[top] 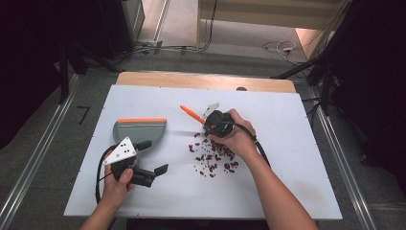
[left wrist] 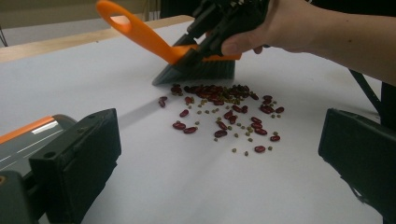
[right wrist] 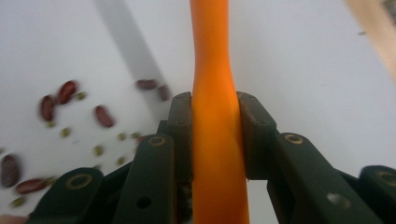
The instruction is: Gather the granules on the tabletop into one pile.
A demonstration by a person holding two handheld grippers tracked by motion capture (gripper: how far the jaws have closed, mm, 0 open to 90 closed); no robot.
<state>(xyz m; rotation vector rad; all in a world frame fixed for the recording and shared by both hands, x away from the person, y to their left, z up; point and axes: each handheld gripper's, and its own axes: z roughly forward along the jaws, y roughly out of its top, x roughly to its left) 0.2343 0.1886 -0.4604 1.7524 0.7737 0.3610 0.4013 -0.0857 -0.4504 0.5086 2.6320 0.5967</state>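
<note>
A small brush with an orange handle (top: 191, 113) (left wrist: 140, 31) (right wrist: 212, 93) and dark bristles (left wrist: 196, 72) rests its bristles on the white table at the far edge of a scatter of red and small green beans (top: 213, 158) (left wrist: 224, 114). My right gripper (top: 216, 122) (right wrist: 214, 135) is shut on the handle, both pads pressed against it. A grey dustpan with an orange lip (top: 140, 128) (left wrist: 28, 135) lies left of the beans. My left gripper (top: 152, 157) (left wrist: 219, 158) sits just in front of the dustpan, jaws wide apart with nothing between them.
The white board (top: 297, 143) lies on a wooden table whose far edge (top: 206, 80) shows. Cables trail from both grippers. Metal rails run along the floor on each side, and dark stands flank the table.
</note>
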